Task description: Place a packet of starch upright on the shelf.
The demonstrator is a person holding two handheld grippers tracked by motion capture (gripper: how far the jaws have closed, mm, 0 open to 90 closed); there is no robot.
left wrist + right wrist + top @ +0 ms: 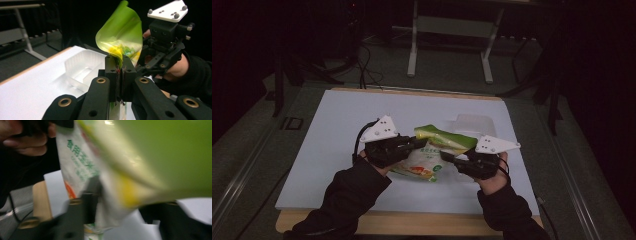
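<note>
high view: a person seated at the near edge of the table (337,150) holds one hand-held gripper in each hand, and a green-and-white plastic bag (432,150) hangs between the two, lifted above the white table surface, roughly over its middle. the left hand-held gripper (414,144) is clamped on the bag's left side. the right hand-held gripper (451,159) meets the bag from the right, under its curled green upper edge. a clear plastic tray (472,125) lies on the table just behind the bag.

left gripper view: the two black jaws of the left hand-held gripper (120,72) stand pressed together with a thin yellow-green fold of the bag (120,37) pinched between them; the green film curls upward above the jaws. the right hand-held gripper (146,66) and the hand that carries it appear beyond the bag, on the right. the clear tray (80,70) rests on the table to the left.

right gripper view: blurred. the bag (120,182), with green printed characters on a white panel, lies between the jaws of the right hand-held gripper (120,207); the blur hides whether its pads press on the film.
</note>
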